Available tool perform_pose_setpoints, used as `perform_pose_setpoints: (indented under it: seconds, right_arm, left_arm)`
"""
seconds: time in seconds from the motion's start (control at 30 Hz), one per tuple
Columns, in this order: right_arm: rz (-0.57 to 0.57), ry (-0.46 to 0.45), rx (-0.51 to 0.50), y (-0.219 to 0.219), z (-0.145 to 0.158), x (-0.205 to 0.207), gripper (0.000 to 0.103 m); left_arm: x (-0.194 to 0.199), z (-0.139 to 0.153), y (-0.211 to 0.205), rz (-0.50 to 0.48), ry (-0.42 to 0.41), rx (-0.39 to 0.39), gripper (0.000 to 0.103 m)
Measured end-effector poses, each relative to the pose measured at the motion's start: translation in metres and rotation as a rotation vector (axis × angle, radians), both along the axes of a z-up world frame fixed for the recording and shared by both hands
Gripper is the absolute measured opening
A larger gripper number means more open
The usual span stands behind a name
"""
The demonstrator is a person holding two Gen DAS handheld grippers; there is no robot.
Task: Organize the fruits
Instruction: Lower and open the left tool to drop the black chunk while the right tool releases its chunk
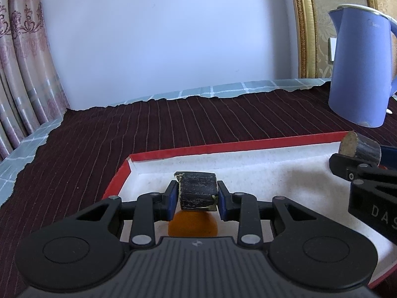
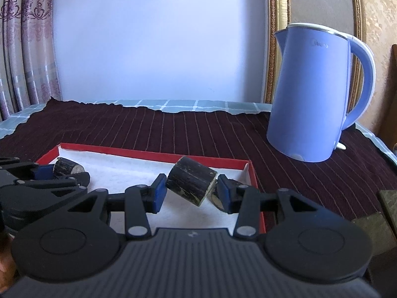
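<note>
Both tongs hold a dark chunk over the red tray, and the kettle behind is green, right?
Not green. The right wrist view shows the kettle is blue. The rest holds: left tongs and right tongs each grip a dark chunk over the red tray.

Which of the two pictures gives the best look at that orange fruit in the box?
The left wrist view. The orange fruit shows there, low in the red-edged box, partly hidden under the left gripper and its dark piece. The right wrist view doesn't show it.

right gripper (image 2: pixel 191 193) jaws clamp tilted dark sugarcane piece (image 2: pixel 190 180) | over red-rimmed tray (image 2: pixel 253 173) | blue kettle (image 2: pixel 312 94) beyond
</note>
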State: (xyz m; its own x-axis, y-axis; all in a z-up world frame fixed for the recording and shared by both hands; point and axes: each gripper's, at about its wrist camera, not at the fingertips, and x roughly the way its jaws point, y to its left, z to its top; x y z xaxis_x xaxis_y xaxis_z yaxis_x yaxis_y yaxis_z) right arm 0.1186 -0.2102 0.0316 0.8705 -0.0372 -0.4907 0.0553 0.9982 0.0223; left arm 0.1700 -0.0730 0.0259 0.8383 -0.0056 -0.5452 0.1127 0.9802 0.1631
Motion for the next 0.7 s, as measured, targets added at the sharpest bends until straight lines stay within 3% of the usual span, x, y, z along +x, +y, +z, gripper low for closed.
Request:
perform_pose_setpoints:
  seconds: [0.17,0.27,0.5,0.7]
  right_arm:
    - [-0.011,0.001,0.007,-0.0026,-0.0050,0.0009,0.042]
    - [-0.010,0.006,0.008,-0.0025,-0.0086,0.0001,0.054]
    - [-0.016,-0.005,0.005,-0.0036,-0.0085,-0.0037,0.056]
    - [-0.030,-0.023,-0.005,-0.0036,-0.0084,-0.0081,0.073]
  left_arm:
    - [0.0006,-0.0007,-0.0002,-0.002,-0.002,0.001,0.032]
    - [-0.0004,-0.0010,-0.0010,-0.006,-0.005,0.005,0.032]
    - [-0.0006,-0.0008,-0.0002,-0.005,-0.008,0.007,0.032]
    - [-0.0040,-0.0016,-0.0032,-0.014,-0.017,0.023,0.032]
